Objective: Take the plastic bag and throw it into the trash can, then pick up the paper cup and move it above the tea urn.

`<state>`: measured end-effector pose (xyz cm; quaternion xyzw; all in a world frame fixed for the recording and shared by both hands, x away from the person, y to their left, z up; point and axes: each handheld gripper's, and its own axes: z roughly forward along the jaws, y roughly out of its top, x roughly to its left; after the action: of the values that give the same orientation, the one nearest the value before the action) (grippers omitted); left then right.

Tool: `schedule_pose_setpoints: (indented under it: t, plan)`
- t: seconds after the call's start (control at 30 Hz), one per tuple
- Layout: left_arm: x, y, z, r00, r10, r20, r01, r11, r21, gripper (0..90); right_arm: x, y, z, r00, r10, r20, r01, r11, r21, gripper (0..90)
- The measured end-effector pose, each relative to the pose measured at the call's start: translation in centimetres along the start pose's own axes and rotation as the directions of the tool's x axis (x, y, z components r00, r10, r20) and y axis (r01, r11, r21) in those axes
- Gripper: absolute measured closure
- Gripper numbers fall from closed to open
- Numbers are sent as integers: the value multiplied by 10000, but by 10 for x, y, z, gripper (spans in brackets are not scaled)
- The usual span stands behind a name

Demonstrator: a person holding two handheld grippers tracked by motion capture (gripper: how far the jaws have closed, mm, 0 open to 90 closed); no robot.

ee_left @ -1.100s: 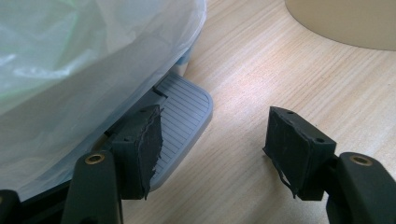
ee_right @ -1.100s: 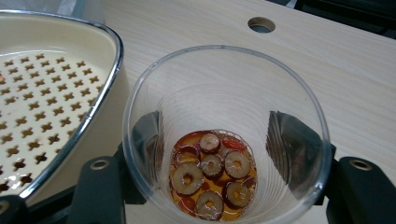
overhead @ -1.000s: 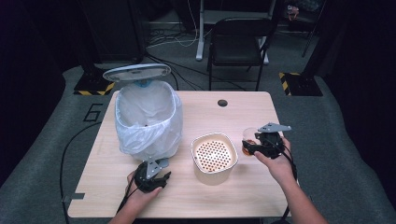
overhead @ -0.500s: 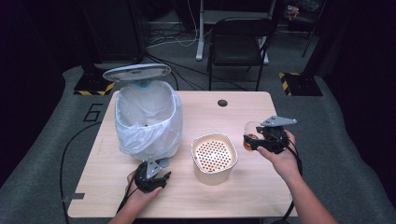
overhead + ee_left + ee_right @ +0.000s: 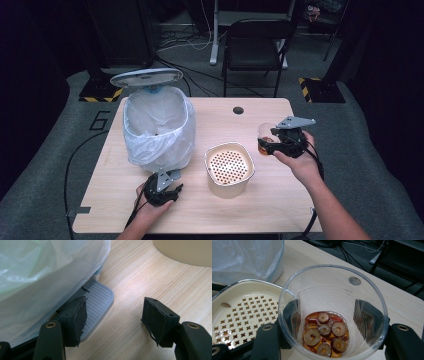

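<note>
While the bin (image 5: 159, 127) with its white liner stands at the left of the high view, the left gripper (image 5: 161, 190) rests low before it, jaws apart — one over the grey pedal (image 5: 96, 302). Mid-frame sits the cream strainer bowl (image 5: 229, 167). At the right, the right gripper (image 5: 277, 141) clamps a clear plastic cup (image 5: 332, 312) of sliced red fruit in liquid — light, thin-walled, likely to flex and spill; a mid-wall hold seems wisest.

Left hand-held gripper (image 5: 172, 190) rests with jaws apart; right hand-held gripper (image 5: 264, 141) clamped, raised.
</note>
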<state>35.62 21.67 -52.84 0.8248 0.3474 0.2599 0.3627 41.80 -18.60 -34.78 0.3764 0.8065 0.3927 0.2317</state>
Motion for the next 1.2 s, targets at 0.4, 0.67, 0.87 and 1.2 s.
schedule_pose_setpoints:
  t: [0.4, 0.67, 0.87, 1.2]
  plan:
    - [0, 0, 0, 10000, 17, 44, -18, 10000, 37, 363, 0, 20, 19, 9956, -742, -578, 729, 9970, -245, 386]
    - [0, 0, 0, 10000, 15, 50, -15, 10000, 35, 363, 0, 32, 31, 9894, -1172, -854, 1135, 9924, -464, 385]
    - [0, 0, 0, 10000, 2, 34, -2, 10000, 14, 362, 0, 39, 38, 9851, -1386, -1019, 1323, 9890, -657, 385]
    - [0, 0, 0, 10000, 18, 23, -18, 10000, -31, 363, 7, 48, 45, 9731, -2057, -1035, 1976, 9767, -837, 384]
